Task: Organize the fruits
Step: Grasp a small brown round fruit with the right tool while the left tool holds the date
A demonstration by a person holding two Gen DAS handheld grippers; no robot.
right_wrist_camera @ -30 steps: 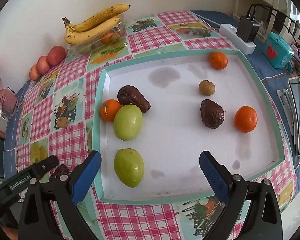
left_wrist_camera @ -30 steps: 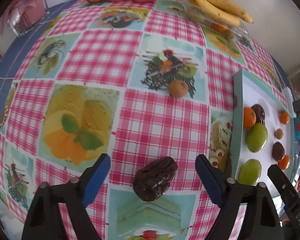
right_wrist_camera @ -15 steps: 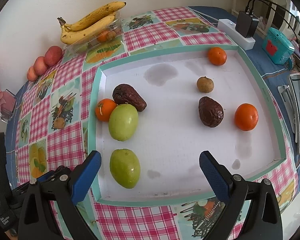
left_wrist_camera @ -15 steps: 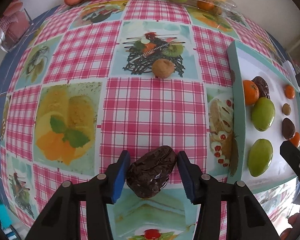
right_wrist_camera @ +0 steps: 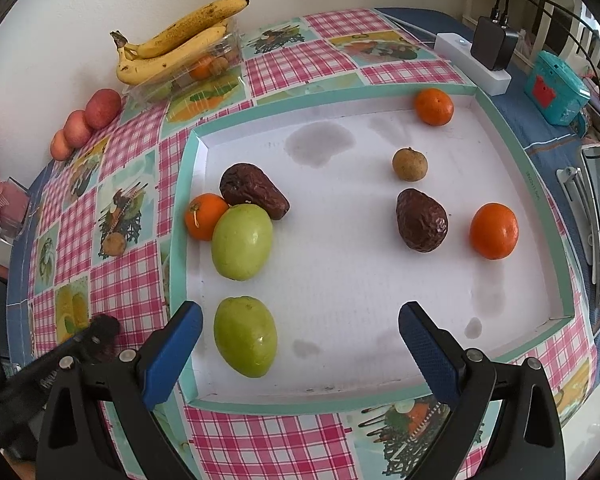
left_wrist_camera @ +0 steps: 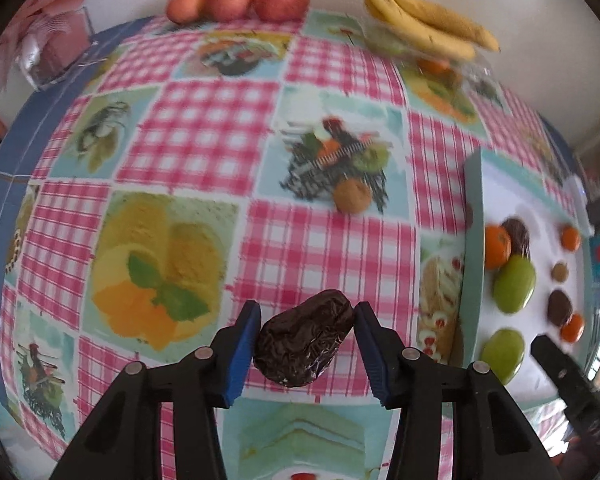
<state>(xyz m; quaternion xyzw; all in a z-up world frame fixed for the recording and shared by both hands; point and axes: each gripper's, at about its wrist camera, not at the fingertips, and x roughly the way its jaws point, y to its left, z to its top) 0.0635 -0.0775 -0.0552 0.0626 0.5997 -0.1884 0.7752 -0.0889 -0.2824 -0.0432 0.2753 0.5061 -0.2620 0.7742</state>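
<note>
Left wrist: left gripper (left_wrist_camera: pixel 306 338) clamped on dark avocado (left_wrist_camera: pixel 305 343), over tablecloth (left_wrist_camera: pixel 204 140), not yet in tray (left_wrist_camera: pixel 473 216). Brown fruit (left_wrist_camera: pixel 353 197) on cloth, outside tray.

Right wrist: right gripper (right_wrist_camera: pixel 300 346) jaws wide, empty, above tray (right_wrist_camera: pixel 332 402). Inside: two green fruits, two avocados, three oranges, one small brown fruit. Judgement: sorting partway, two fruits left.

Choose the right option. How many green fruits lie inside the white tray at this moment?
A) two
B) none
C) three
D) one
A: in the right wrist view two green fruits lie in the tray, one beside an orange fruit near the left wall and the other nearer the camera; no other green fruit shows in the tray.
</note>
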